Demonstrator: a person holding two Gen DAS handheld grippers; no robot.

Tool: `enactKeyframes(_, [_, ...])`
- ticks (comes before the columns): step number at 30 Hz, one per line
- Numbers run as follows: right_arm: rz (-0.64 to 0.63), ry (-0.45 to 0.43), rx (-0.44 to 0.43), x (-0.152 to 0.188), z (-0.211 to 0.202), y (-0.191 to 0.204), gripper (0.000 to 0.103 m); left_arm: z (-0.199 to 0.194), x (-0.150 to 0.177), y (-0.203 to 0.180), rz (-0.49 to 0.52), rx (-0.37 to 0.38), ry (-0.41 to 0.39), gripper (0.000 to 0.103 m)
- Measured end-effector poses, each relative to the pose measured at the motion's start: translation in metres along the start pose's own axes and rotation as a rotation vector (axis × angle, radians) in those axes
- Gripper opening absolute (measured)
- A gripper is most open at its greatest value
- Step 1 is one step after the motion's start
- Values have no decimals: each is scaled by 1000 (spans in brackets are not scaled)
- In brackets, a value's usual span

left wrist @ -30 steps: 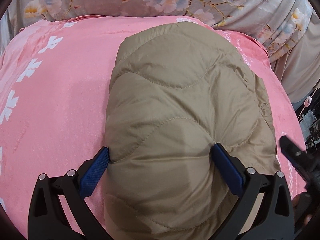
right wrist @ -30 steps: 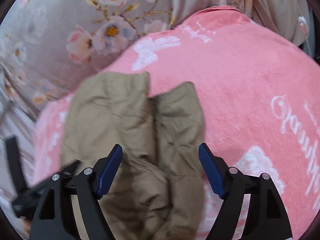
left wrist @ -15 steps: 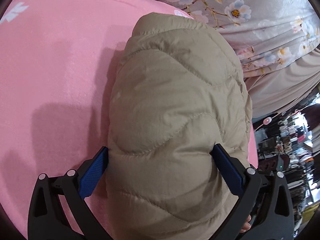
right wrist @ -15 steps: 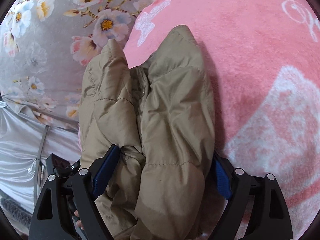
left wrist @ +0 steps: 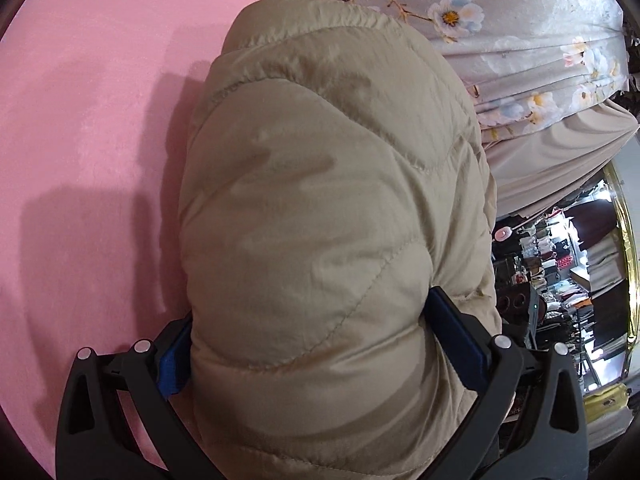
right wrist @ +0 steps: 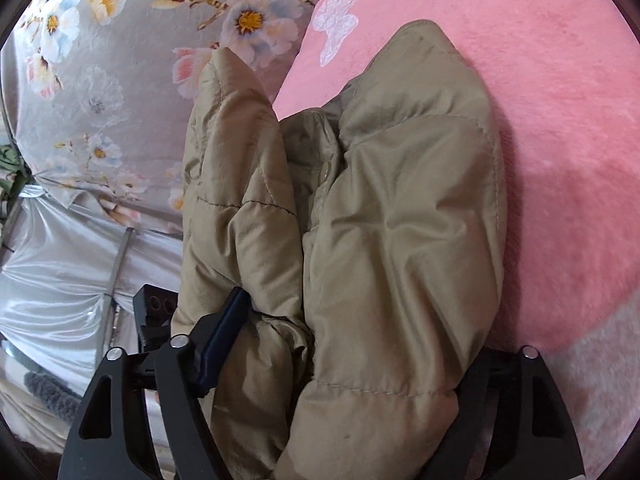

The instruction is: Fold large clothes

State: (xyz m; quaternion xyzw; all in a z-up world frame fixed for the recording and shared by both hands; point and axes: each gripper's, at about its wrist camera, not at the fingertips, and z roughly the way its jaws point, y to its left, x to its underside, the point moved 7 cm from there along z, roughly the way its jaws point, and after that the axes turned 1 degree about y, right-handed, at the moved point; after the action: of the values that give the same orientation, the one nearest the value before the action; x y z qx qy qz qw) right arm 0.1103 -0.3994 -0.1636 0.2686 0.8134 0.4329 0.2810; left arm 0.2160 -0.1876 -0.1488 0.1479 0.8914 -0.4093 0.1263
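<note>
**Padded jacket bunched in both claws above the pink blanket**

The tan quilted jacket (left wrist: 320, 208) fills the gap of the left claw (left wrist: 308, 344), whose blue pads press into its sides, gripping it at a wide spread. In the right view the jacket (right wrist: 400, 240) sits bundled inside the right claw (right wrist: 344, 344); one pad bites into a fold, the other is hidden. A second ago the jacket lay flatter on the pink blanket (left wrist: 80, 140); now it is bunched higher, with the flowered cloth (right wrist: 100, 80) and the room's clutter closer in view.
</note>
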Motion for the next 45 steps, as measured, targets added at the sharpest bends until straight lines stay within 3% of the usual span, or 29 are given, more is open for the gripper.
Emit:
enactKeyframes(3, [32, 5, -36, -3, 1, 2, 51, -1, -5, -11, 51, -66, -4, 98])
enactKeyframes(5, [-4, -20, -14, -2, -4, 10, 36, -6, -9, -27, 136, -151, -33, 90])
enactKeyframes(8, [-76, -82, 7, 0, -19, 34, 29, -22, -11, -50, 229, -194, -79, 80])
enactKeyframes(14, [-204, -189, -23, 2, -44, 91, 27, -72, -12, -90, 355, -180, -200, 76])
enactKeyframes(25, [-436, -283, -88, -8, -52, 209, 27, -176, -40, -123, 453, -133, -402, 76])
enactKeyframes(35, [-597, -309, -112, -34, 16, 298, 27, -255, -87, -89, 529, -166, -572, 76])
enactKeyframes(39, [-607, -285, -117, -45, 58, 309, 27, -264, -110, -50, 511, -185, -603, 76])
enactKeyframes(45, [-585, -241, -91, -57, 124, 294, 27, -255, -144, 11, 466, -204, -592, 76])
